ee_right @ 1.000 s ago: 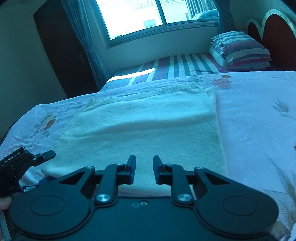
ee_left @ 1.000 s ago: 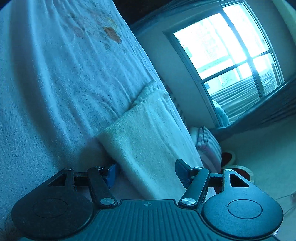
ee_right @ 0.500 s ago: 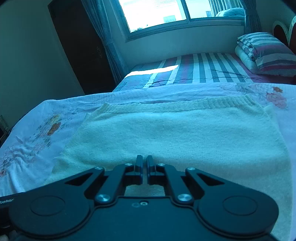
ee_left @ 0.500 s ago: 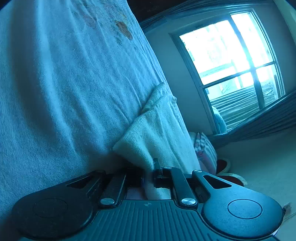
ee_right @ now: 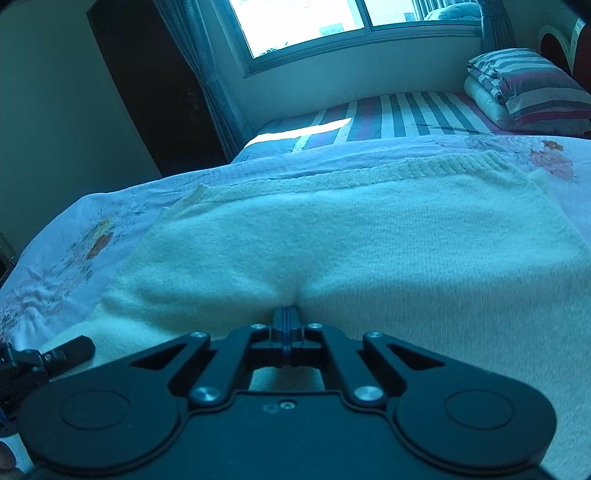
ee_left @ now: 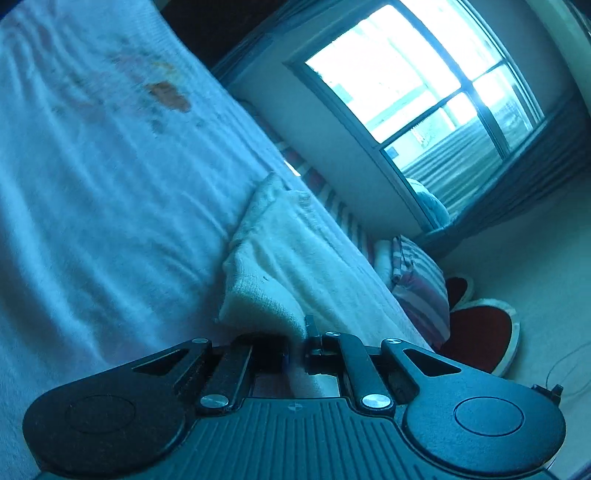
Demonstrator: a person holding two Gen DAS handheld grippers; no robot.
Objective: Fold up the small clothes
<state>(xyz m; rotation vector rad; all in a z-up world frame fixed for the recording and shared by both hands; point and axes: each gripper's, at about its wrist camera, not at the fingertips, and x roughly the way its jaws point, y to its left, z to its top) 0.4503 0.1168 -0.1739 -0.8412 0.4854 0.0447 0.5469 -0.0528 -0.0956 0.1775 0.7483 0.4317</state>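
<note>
Both your tongs, spread a second ago, now pinch the cream sweater (ee_right: 351,236) on the bed (ee_right: 66,251): left tongs (ee_left: 297,345) its corner, right tongs (ee_right: 285,325) its near edge; ready to fold.

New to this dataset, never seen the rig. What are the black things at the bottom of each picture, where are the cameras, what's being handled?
No robot arm here: a person holds a two-finger gripper in each hand, and each gripper carries a fisheye camera looking forward along its fingers. The black shapes at the bottom are the gripper bodies.

The tilted picture is from the left gripper. It is shut on a corner of the sweater, which bunches up just ahead of it.

The level picture is from the right gripper. Its jaws are shut on the sweater's near edge, where the knit puckers. The left gripper's tip shows at that picture's lower left.

The cream knit sweater lies spread on a floral sheet on a bed. Behind are a striped mattress, a folded quilt and a window.
</note>
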